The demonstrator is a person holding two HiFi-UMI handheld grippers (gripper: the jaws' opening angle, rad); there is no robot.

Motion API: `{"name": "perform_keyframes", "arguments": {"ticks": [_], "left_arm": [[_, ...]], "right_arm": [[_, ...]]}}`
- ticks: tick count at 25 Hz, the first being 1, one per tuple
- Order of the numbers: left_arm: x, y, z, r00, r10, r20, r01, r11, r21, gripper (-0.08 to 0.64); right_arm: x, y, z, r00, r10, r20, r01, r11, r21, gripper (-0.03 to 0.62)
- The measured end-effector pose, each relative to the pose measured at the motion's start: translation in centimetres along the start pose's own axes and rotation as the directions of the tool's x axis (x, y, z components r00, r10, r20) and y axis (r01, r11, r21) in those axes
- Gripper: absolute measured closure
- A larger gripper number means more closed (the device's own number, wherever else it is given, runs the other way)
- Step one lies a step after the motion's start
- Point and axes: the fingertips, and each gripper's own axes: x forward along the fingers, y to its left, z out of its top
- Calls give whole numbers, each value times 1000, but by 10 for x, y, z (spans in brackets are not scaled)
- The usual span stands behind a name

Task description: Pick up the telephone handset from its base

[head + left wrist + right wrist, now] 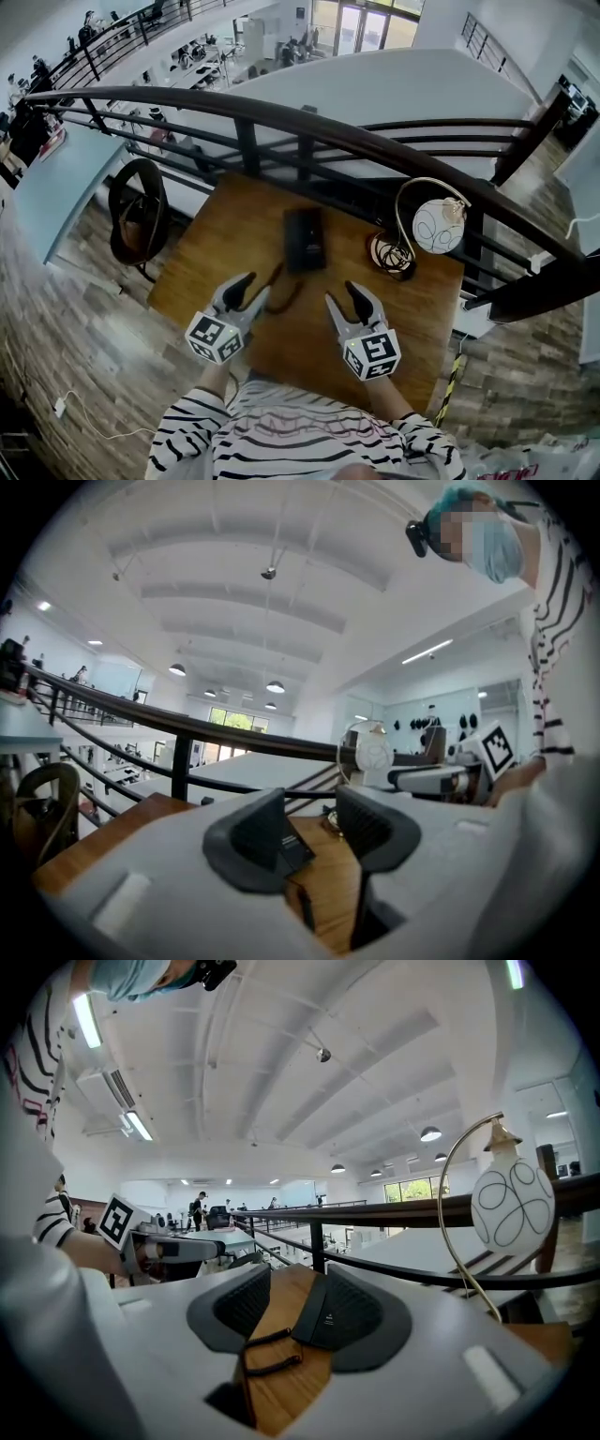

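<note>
A black telephone (pixel 305 239) lies flat near the far middle of the wooden table (pixel 234 234), its handset resting on the base. Its coiled cord (pixel 281 291) trails toward me on its left. My left gripper (pixel 251 289) hovers open just short of the phone, by the cord. Level with it on the right is my right gripper (pixel 342 294), also open. In the left gripper view the telephone (pixel 292 847) shows past the empty left gripper (pixel 314 822). In the right gripper view the telephone (pixel 312 1313) and cord (pixel 269 1353) lie ahead of the empty right gripper (pixel 286 1312).
A desk lamp (pixel 439 225) with a white globe shade and curved brass arm stands at the table's far right. A dark railing (pixel 281 122) runs behind the table over a drop. A black chair (pixel 138 211) sits off the table's left edge.
</note>
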Motion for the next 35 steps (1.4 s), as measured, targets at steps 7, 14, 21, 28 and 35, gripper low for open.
{"name": "perform_keyframes", "arguments": {"ticks": [7,14,21,28,35], "left_arm": [[43,48,-12,997,-51,-60,49,998,-43,390],[88,93,-19,993,-88,-73,80,992,-97,390],[130,124,-44,983,-133,-125,116,984,-136,390],[166,147,-81,970,-159,-182,120,971,-208,390],[200,171,-120,959,-156,-238,85,956,-282,391]], "right_arm": [[46,-13,-16,997,-59,-51,58,998,-13,416],[95,-28,-41,988,-101,-117,98,995,-25,416],[137,-57,-68,972,-157,-173,159,987,1,420],[173,-80,-86,962,-174,-209,180,984,9,430],[211,-105,-112,950,-182,-254,183,983,-21,444]]}}
